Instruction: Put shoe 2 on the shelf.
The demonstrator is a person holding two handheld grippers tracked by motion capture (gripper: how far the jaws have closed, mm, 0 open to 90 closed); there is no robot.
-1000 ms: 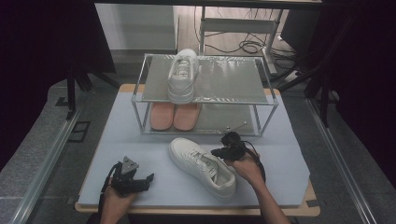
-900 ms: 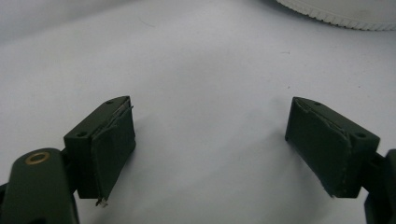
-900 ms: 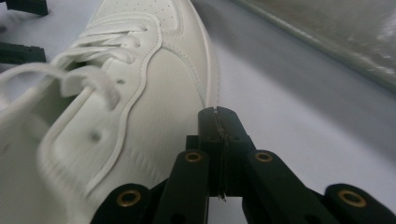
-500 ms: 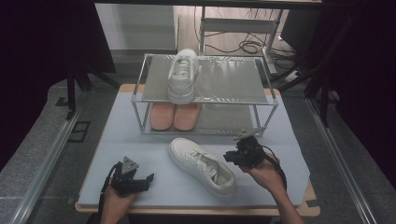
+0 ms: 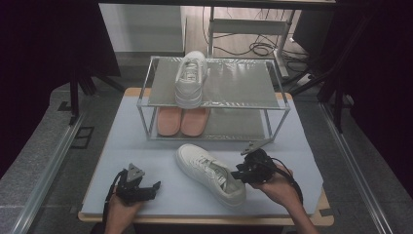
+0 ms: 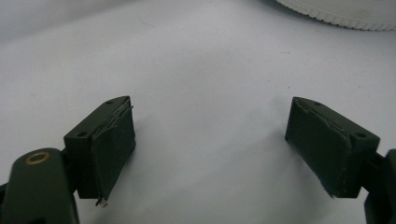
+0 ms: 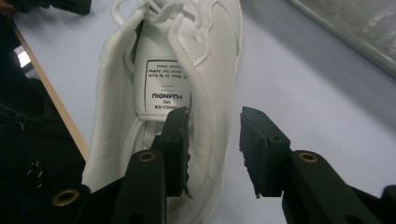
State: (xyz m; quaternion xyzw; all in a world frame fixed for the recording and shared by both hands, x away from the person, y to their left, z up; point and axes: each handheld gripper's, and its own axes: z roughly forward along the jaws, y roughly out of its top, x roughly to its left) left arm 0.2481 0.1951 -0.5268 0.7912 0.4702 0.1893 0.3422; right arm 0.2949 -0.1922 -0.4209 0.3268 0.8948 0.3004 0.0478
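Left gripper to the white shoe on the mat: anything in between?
Nothing. In the high view, bare grey mat separates the left gripper from the white shoe. The left gripper view shows the same bare mat up to the shoe's sole.

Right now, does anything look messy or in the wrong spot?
Yes. One white sneaker lies slanted on the table by the right gripper, while its match sits on top of the shoe rack, alone. The pink pair on the lower shelf sits neatly together.
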